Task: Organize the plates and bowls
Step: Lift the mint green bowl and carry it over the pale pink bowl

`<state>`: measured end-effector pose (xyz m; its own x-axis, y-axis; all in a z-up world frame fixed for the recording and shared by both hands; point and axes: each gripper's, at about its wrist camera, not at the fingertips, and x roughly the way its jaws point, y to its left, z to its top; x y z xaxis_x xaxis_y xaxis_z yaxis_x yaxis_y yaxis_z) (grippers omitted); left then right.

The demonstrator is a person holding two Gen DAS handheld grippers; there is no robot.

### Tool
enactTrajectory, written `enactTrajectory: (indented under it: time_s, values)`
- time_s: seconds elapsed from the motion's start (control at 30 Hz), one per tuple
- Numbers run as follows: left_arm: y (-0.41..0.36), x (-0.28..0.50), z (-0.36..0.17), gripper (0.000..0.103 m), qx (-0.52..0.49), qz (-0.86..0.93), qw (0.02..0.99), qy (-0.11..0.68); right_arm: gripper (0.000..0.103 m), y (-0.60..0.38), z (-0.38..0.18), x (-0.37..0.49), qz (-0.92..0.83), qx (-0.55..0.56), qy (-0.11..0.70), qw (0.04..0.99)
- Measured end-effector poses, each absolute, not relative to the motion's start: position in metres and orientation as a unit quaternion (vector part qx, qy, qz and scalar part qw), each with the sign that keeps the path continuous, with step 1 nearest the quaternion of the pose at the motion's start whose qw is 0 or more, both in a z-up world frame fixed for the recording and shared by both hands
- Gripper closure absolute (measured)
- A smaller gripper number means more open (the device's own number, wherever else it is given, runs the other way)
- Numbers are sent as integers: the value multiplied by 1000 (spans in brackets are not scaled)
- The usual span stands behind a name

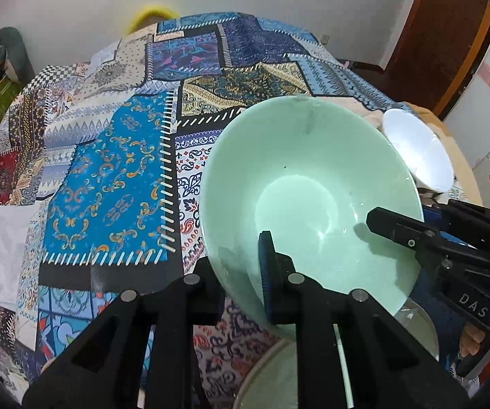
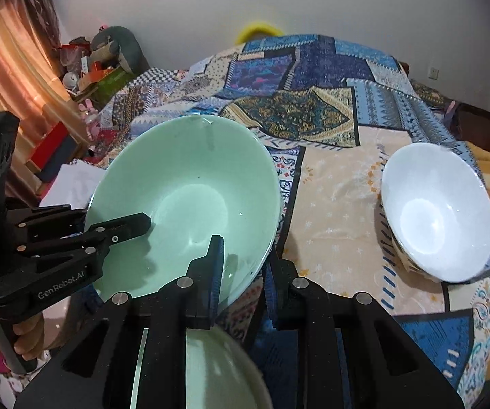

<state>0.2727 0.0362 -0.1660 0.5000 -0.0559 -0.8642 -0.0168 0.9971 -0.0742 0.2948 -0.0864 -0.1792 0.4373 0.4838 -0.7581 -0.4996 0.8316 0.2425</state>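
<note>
Green bowl: held up in the air over the patchwork bedspread, tilted so its inside faces both cameras; it touches no bedding.
Handling: it looks like glazed ceramic, so likely stiff, smooth, fairly heavy and breakable. The wet-looking shine inside suggests a slippery wall. The rim is the only sensible place to take hold, one finger inside and one outside.
Left claw: clamped on the near rim of the green bowl, the blue-padded finger pressed against the inner wall, the other finger behind the outer wall. The gap is only as wide as the bowl's wall.
Right claw: clamped on the near right rim of the same bowl, its left finger inside and its right finger outside; whether both pads press firmly cannot be told for certain, but the rim sits between them.
White bowl: rests on the bedspread to the right, well apart from the green one, tilted and open toward the camera.
Pale dish: lies below the claws at the near edge, only partly seen.
Risk, as a judgement: with two grips on one rim, uneven pull could twist or chip it.
</note>
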Motion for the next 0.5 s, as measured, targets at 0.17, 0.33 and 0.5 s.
enactTrajectory:
  time_s: [0.17, 0.33, 0.5]
  values:
    - [37, 254, -150, 86, -39, -13, 872, 487, 83, -86, -166, 280, 296, -4, 435, 850]
    - [42, 230, -133, 86, -39, -9, 880, 473, 83, -80, -153, 265, 305, -6, 423, 853]
    - [48, 205, -119, 86, -42, -4, 887, 461, 83, -73, -145, 248, 312, -7, 413, 856]
